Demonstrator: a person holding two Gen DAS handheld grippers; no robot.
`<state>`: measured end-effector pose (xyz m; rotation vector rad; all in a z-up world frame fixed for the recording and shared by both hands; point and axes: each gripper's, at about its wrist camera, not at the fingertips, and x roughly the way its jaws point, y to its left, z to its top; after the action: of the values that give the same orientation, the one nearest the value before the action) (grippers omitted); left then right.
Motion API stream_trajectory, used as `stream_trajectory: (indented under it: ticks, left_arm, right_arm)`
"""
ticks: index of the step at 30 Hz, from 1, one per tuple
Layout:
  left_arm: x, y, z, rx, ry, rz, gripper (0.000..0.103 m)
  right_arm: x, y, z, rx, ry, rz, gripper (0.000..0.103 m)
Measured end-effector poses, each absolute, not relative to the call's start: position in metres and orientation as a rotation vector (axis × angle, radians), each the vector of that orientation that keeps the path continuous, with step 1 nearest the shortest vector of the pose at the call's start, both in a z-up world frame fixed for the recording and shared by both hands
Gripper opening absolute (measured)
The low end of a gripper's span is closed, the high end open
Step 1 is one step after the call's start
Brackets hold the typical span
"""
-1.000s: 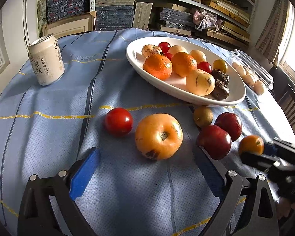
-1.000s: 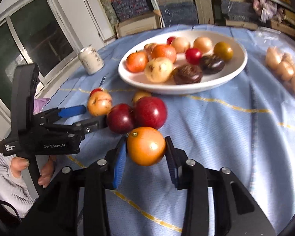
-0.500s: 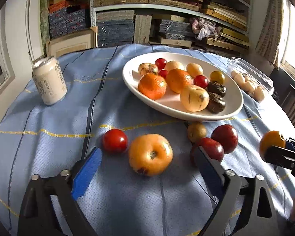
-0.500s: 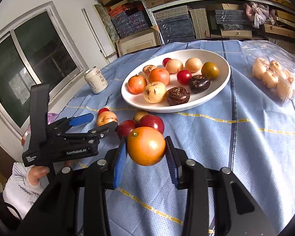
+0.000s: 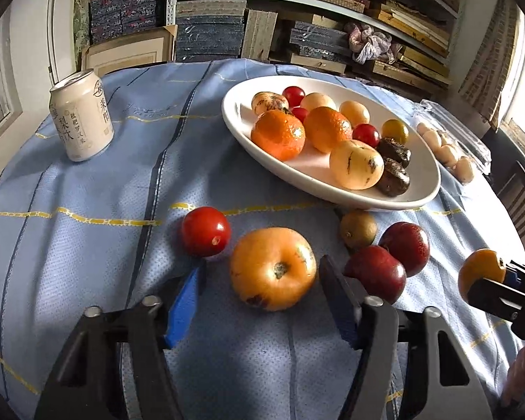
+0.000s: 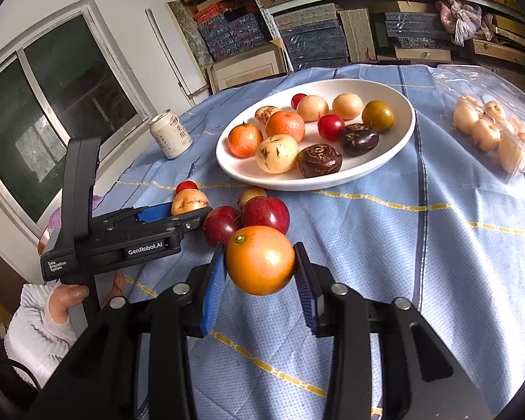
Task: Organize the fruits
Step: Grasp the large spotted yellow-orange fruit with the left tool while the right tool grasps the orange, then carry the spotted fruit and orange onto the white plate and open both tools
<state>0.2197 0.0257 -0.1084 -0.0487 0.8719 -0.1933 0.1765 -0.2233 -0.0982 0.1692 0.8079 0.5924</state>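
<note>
The large yellow-orange fruit (image 5: 273, 268) lies on the tabletop (image 5: 87, 245) short of the white plate (image 5: 423, 189). The left gripper (image 5: 259, 295) brackets it, jaws closing, not yet touching. The right gripper (image 6: 259, 288) holds its jaws clamped on an orange fruit (image 6: 259, 259), lifted for transfer.

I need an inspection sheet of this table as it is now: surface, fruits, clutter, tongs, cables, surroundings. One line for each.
Surface: round table under a blue cloth with yellow lines.
Job's things: white plate with many fruits; five loose fruits on the cloth, among them a big yellow fruit; one orange fruit held.
Clutter: can; clear box of pale fruits.
Tongs: left tongs closing around the yellow fruit, not yet pressing; right tongs shut on the orange fruit.
Cables: nothing seen.
Surroundings: shelves of boxes, window.
</note>
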Motion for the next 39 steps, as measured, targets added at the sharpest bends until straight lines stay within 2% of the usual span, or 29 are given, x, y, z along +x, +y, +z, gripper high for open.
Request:
stream_trajectory:
  ticks: [1,18,28,31,39]
  left_arm:
    - [0.22,0.025,-0.109,-0.051,0.874,-0.207,0.046]
    - [0.188,0.015,-0.1,-0.015,0.824,-0.228,0.046]
    - [0.14,0.01,-0.075,0.05,0.783,-0.26,0.046]
    - [0.147,0.014,-0.056,0.085,0.773,-0.248,0.046]
    - [0.223,-0.001,0.042,0.115,0.616,-0.176,0.046]
  right_arm:
    - [0.176,-0.223,-0.099,0.166,0.806,0.591,0.037]
    - [0.177,-0.213,-0.107,0.112,0.813,0.573,0.037]
    - [0.13,-0.235,-0.086,0.149,0.734,0.554,0.037]
    - [0.129,-0.246,-0.062,0.144,0.705,0.536,0.037]
    - [0.173,-0.264,0.06,0.133,0.458,0.464,0.037]
